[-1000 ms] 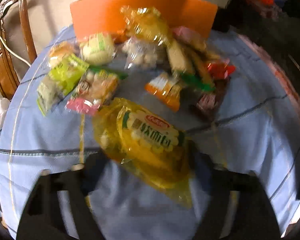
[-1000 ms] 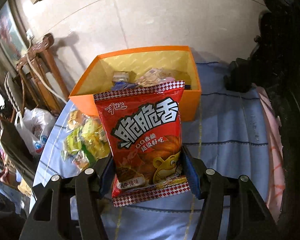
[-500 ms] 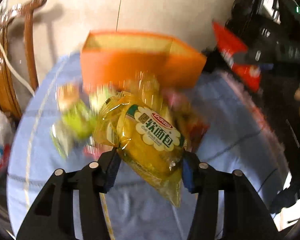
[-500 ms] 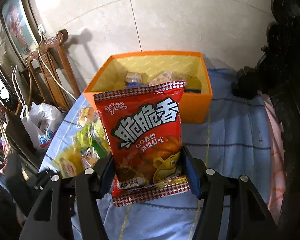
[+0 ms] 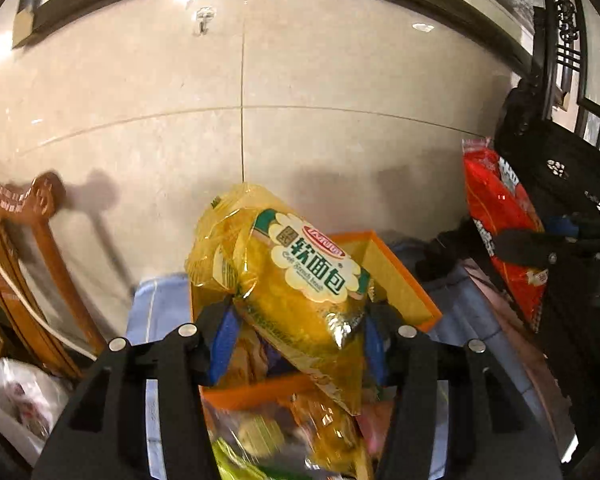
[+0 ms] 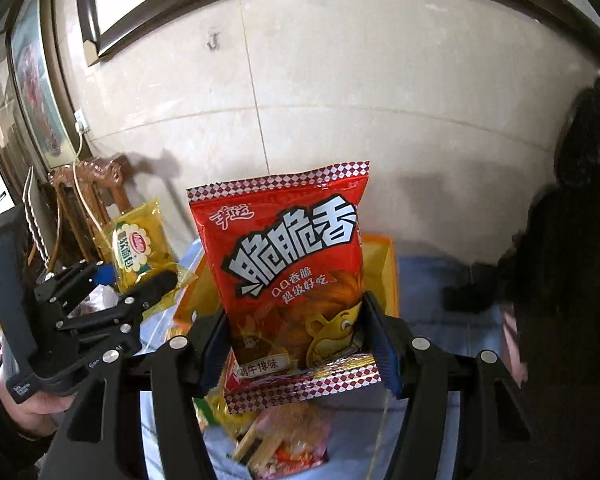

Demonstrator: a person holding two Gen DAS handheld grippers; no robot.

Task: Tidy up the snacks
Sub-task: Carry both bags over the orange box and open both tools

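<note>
Left tool [image 5: 296, 332] pinches yellow bread bag [image 5: 296, 280]; right tool [image 6: 300, 344] pinches red chip bag [image 6: 292, 276], both angled downward.

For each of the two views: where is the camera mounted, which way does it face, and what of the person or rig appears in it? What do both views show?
Left wrist: on the left gripper, facing the tiled wall over the orange box; its fingers clamp the yellow bread bag.
Right wrist: on the right gripper, facing the same wall; it grips the red chip bag, a hand at left.
Shared: box, both bags, wooden chair.
</note>
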